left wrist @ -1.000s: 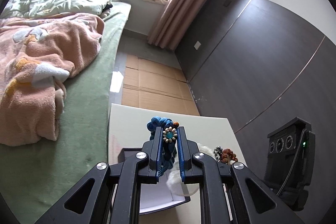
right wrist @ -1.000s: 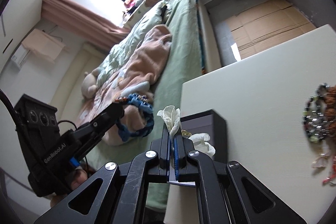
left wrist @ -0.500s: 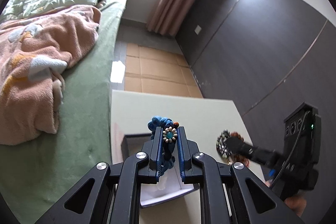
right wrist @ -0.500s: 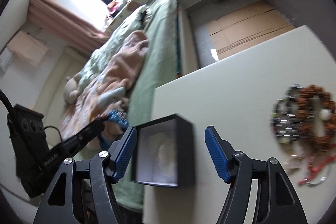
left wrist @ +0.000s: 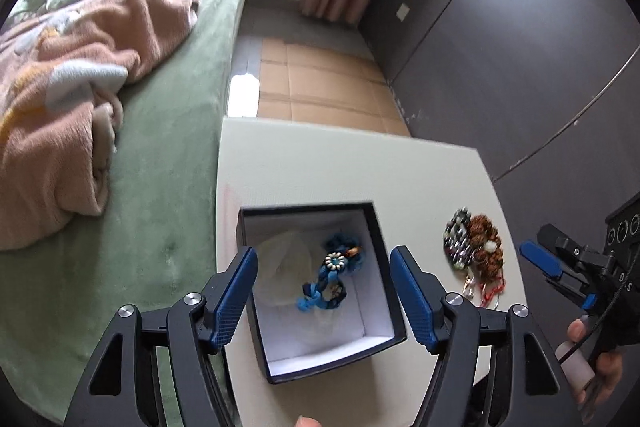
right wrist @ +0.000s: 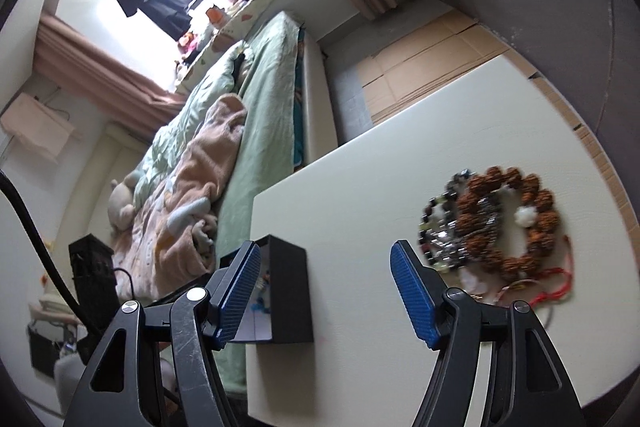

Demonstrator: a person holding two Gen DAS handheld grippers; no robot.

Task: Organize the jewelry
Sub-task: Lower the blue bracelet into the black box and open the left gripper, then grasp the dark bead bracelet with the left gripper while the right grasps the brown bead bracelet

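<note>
Jewelry is sitting in two places on the cream desk (left wrist: 320, 155). The blue braided bracelet (left wrist: 329, 281), with its beaded flower charm, is lying inside the black box (left wrist: 384, 239) on the white lining, next to a pale crumpled piece at its 9 o'clock. In the left wrist view the box is occupying the 6 o'clock zone of the desk, near the edge that is facing the bed (left wrist: 168, 155).

You are holding the left gripper (left wrist: 323, 297) above the box, pointing down into it. Its jaws are opening at this moment; the bracelet is lying below and between the blue pads (left wrist: 240, 291), and neither pad is touching it. The bracelet is looking slightly blurred.

A pile of remaining pieces (right wrist: 492, 227) is resting on the desk well apart from the box, at the box's 3 o'clock in both views. The pile is made up of a ring of brown seed beads with one white bead, a dark and silver bead strand overlapping it, and thin red cord at its near side.

You are holding the right gripper (right wrist: 324, 299) over the bare desk between the box and the pile. Its jaws are standing released and wide, with nothing between them. In the left wrist view this gripper is appearing at 3 o'clock, with your fingers (left wrist: 604, 367) wrapped around its handle.
</note>
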